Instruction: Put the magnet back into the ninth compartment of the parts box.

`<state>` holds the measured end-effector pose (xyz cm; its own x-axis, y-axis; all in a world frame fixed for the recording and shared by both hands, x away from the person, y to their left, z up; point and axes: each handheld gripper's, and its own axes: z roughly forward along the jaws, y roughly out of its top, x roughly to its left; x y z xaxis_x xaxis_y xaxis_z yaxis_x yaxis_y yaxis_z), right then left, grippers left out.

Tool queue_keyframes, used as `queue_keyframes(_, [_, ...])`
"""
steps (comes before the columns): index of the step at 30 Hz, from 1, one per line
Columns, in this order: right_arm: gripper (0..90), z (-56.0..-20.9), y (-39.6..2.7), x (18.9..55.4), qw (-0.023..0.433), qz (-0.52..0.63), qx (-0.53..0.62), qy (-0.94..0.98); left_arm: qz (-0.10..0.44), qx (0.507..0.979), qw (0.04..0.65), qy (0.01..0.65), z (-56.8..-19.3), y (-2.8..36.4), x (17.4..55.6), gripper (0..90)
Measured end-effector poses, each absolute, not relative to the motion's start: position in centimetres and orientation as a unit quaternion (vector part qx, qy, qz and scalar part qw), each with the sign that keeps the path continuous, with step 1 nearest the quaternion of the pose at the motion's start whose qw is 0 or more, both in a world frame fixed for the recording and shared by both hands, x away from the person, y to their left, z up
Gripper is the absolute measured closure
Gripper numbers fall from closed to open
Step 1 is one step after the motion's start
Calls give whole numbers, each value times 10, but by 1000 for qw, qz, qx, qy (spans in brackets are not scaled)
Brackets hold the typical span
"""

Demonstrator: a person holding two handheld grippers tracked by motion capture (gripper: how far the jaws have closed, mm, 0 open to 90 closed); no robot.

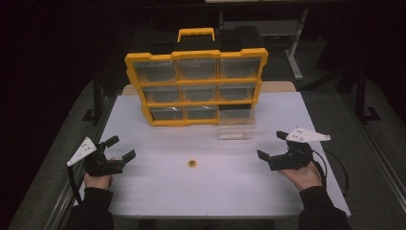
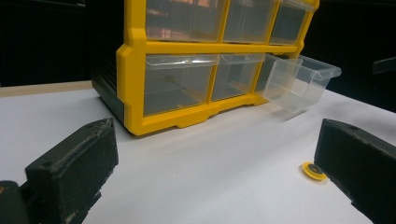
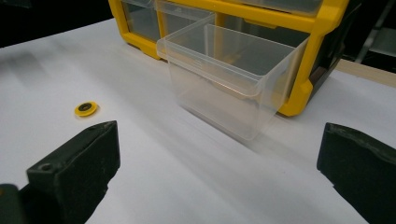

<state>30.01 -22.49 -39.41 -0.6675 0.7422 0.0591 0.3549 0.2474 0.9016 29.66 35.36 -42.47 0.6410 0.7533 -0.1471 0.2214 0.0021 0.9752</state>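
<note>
Left gripper [image 1: 119, 148]: jaws spread, empty, low over white table [image 1: 158, 191].
Right gripper [image 1: 273, 146]: spread wide, empty too.
Yellow disc [image 1: 192, 164]: flat on table btwn both grippers.
Handling: prob. light, stiff, thin, slippery — pinch across rim.
Clear drawer [image 3: 229, 79]: pulled out of yellow organizer [image 1: 194, 55], bottom-right slot.

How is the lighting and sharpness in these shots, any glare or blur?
High view: white table brightly lit, surroundings almost black, picture soft. Left gripper view: near jaws blurred, yellow organizer sharp, faint reflections on its drawers. Right gripper view: soft highlights on the clear drawer, small yellow disc crisp.
</note>
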Motion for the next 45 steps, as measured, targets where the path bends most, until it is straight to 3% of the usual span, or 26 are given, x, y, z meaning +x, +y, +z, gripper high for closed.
queue_keyframes(45, [0,-389,-181,313,154,457,307,821,214,671,609,365,-425,353,297,0])
